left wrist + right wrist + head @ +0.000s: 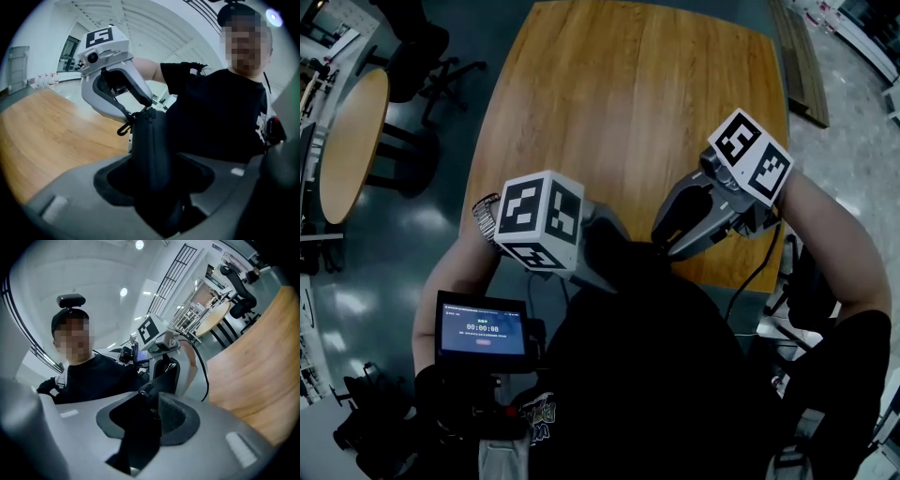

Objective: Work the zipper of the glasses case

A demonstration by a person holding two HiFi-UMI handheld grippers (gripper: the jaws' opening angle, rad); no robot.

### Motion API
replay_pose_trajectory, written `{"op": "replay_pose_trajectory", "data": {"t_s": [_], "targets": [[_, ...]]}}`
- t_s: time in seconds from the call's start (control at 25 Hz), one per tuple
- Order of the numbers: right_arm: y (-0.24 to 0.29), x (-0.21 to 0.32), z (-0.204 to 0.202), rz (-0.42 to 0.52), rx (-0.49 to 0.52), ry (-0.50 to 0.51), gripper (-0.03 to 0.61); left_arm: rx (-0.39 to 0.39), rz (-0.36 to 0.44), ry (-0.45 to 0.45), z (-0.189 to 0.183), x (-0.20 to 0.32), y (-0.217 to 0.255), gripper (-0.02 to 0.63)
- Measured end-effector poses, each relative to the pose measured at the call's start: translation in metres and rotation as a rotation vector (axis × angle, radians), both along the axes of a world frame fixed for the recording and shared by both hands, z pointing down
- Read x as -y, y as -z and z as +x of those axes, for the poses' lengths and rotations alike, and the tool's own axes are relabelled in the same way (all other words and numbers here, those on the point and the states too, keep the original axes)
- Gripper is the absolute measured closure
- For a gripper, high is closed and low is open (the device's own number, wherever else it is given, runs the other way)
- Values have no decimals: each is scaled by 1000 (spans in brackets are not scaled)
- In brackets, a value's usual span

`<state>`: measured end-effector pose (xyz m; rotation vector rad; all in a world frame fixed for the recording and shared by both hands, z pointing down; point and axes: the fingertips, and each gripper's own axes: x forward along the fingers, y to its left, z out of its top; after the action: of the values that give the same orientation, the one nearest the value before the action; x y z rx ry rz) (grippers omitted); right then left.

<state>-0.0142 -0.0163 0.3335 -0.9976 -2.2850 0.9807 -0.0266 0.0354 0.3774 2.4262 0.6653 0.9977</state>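
The black glasses case hangs in the air in front of the person's chest, just off the near edge of the wooden table. My left gripper is shut on the case, which stands up between its jaws with the zipper line facing me. A small black pull loop hangs at its top end. My right gripper reaches that top end from the other side. Its jaws stand partly apart around the case's tip, and one ribbed pad shows bare.
A small screen showing a timer sits on the person's chest. A round wooden table and a dark office chair stand at the far left. A cable trails from the right gripper.
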Motion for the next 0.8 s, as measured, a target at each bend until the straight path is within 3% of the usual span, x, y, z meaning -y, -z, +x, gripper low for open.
{"op": "replay_pose_trajectory", "data": {"t_s": [0.2, 0.44, 0.64, 0.8], "targets": [[2, 1, 2, 14, 15, -18, 492, 0, -14, 5, 1, -1, -2, 355], [5, 0, 4, -5, 28, -19, 489, -11, -18, 3, 3, -3, 1, 356], [18, 8, -1, -55, 104, -73, 508, -9, -14, -5, 2, -7, -3, 354], [18, 4, 3, -39, 100, -51, 509, -7, -33, 6, 4, -4, -3, 354]]}}
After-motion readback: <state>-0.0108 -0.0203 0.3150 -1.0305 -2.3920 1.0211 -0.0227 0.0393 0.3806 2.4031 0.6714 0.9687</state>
